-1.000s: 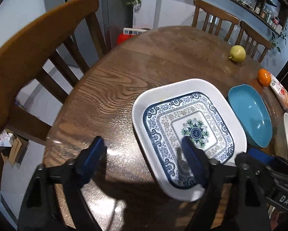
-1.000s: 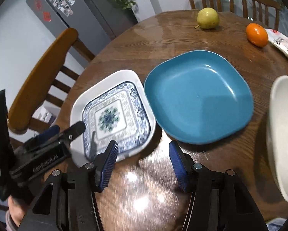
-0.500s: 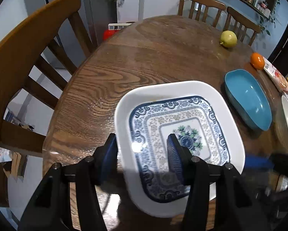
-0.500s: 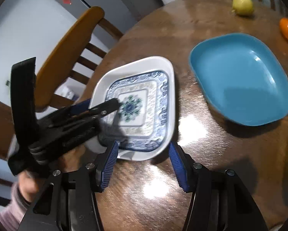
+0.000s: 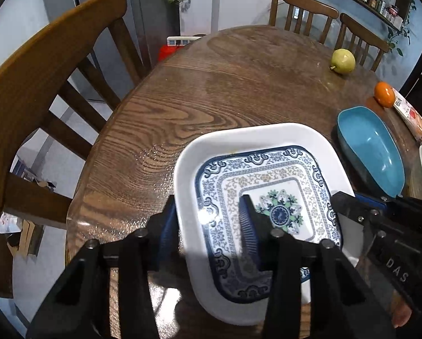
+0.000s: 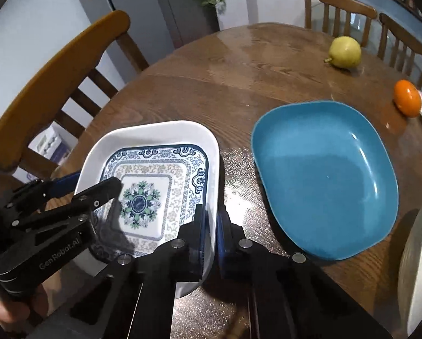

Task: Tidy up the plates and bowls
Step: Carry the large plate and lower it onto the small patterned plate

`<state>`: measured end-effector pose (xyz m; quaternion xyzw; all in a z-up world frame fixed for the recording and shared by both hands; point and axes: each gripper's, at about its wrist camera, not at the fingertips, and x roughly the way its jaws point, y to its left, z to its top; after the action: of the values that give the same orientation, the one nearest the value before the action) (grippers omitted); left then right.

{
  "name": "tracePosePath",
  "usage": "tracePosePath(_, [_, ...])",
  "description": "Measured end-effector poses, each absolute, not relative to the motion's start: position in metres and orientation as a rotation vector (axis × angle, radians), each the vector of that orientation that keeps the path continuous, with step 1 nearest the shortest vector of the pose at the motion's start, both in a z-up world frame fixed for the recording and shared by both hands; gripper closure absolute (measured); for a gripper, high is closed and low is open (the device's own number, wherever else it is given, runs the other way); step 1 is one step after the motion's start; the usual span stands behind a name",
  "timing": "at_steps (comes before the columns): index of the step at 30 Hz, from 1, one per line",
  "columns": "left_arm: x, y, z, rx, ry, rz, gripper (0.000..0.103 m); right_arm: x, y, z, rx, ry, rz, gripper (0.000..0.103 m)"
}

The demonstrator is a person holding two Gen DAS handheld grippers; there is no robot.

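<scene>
Now the patterned square plate [image 6: 154, 180] sits near the table [image 6: 239, 79] edge, close beside the blue plate [image 6: 323, 175]. Risk: two thin rim grips could let it tilt or slip when raised. Right gripper [image 6: 211, 226] has just closed, clamped on its right rim; left gripper [image 5: 208, 226] has been closing, straddling the left rim, contact unclear.
</scene>
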<state>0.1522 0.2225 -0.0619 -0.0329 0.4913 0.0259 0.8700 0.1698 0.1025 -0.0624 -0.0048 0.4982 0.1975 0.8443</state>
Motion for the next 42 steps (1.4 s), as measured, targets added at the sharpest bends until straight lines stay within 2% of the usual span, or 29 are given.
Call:
tracePosePath(2, [0.148, 0.222, -0.061, -0.078, 1.023, 0.06, 0.076, 0.166, 0.098, -0.061, -0.011, 1.049, 0.405, 0.095])
tracePosePath(5, [0.139, 0.221, -0.059, -0.096, 1.022, 0.049, 0.079, 0.157, 0.087, -0.057, 0.007, 1.043, 0.401, 0.096])
tracePosePath(21, [0.078, 0.161, -0.001, -0.042, 0.882, -0.067, 0.081, 0.072, 0.024, 0.007, 0.062, 0.87, 0.33, 0.097])
tracePosePath(42, [0.029, 0.014, -0.002, 0.096, 0.903, -0.354, 0.082, -0.028, -0.114, 0.004, 0.191, 0.888, 0.074, 0.097])
